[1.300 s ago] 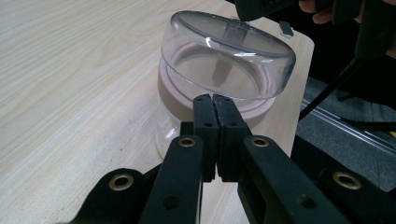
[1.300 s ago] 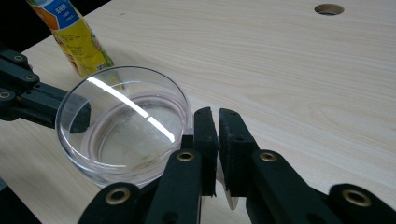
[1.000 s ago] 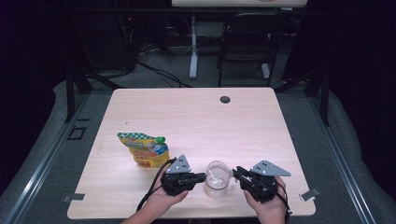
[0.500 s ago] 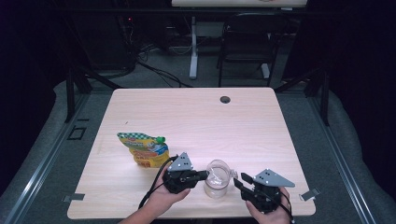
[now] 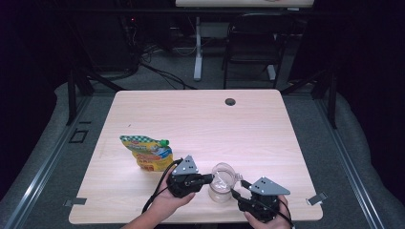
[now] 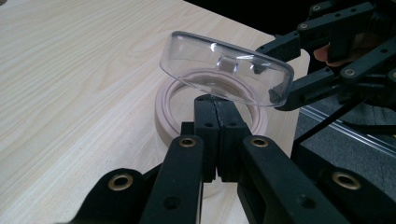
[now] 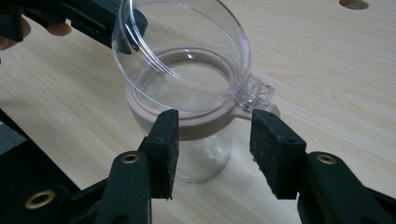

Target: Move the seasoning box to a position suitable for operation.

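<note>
Wooden table (image 5: 200, 124) | left tongs (image 5: 209, 178) pinch jar lid (image 5: 222, 172) | right tongs (image 5: 237, 189) open

Far half of table (image 5: 200, 119) bare, free passage. Pouch (image 5: 148, 152) blocks near-left, just beside left gripper (image 5: 206, 178). Jar (image 5: 220, 188) with raised lid (image 5: 223, 172) sits between grippers; right gripper (image 5: 237, 192) hard by it.

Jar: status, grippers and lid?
Left gripper shut on clear lid, lid tilted open. Right gripper open, jaws beside jar collar. Pouch off left, clear of work.
</note>
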### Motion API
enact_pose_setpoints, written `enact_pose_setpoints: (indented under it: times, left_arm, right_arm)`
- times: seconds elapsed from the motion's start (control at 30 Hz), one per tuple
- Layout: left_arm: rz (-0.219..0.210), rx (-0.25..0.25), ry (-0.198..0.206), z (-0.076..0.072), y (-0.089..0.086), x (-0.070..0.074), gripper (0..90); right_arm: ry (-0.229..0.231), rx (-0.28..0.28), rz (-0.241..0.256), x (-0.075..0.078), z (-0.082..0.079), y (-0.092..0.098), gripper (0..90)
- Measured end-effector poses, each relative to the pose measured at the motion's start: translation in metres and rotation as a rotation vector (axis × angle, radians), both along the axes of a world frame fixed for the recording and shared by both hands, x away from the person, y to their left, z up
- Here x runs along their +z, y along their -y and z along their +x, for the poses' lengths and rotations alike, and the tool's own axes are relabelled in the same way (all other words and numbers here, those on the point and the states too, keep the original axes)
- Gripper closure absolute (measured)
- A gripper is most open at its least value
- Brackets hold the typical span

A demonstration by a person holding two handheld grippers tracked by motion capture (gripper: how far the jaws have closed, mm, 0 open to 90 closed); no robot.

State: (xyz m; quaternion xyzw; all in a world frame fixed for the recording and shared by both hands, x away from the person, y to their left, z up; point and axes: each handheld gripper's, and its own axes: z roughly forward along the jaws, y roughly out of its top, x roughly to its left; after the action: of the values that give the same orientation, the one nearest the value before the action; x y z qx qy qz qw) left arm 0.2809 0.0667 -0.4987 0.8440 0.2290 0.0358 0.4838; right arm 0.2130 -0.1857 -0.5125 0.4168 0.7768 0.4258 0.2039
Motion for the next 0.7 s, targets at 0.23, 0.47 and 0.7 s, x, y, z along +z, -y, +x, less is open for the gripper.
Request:
enact_pose_setpoints:
  times: [0.23, 0.47, 0.7]
  left_arm:
    - [0.003, 0.009, -0.009, 0.0011, -0.0012, -0.0020, 89.2]
    - [0.017, 0.009, -0.012, 0.0009, -0.0001, -0.0051, 89.3]
    - [0.030, 0.012, -0.015, 0.0018, 0.0011, -0.0086, 89.2]
  right_arm:
    - [0.036, 0.014, -0.016, -0.0014, -0.0010, -0.0080, 50.7]
    - [0.057, 0.017, -0.021, -0.0018, -0.0004, -0.0100, 51.2]
    - [0.066, 0.014, -0.018, -0.0012, -0.0004, -0.0093, 51.4]
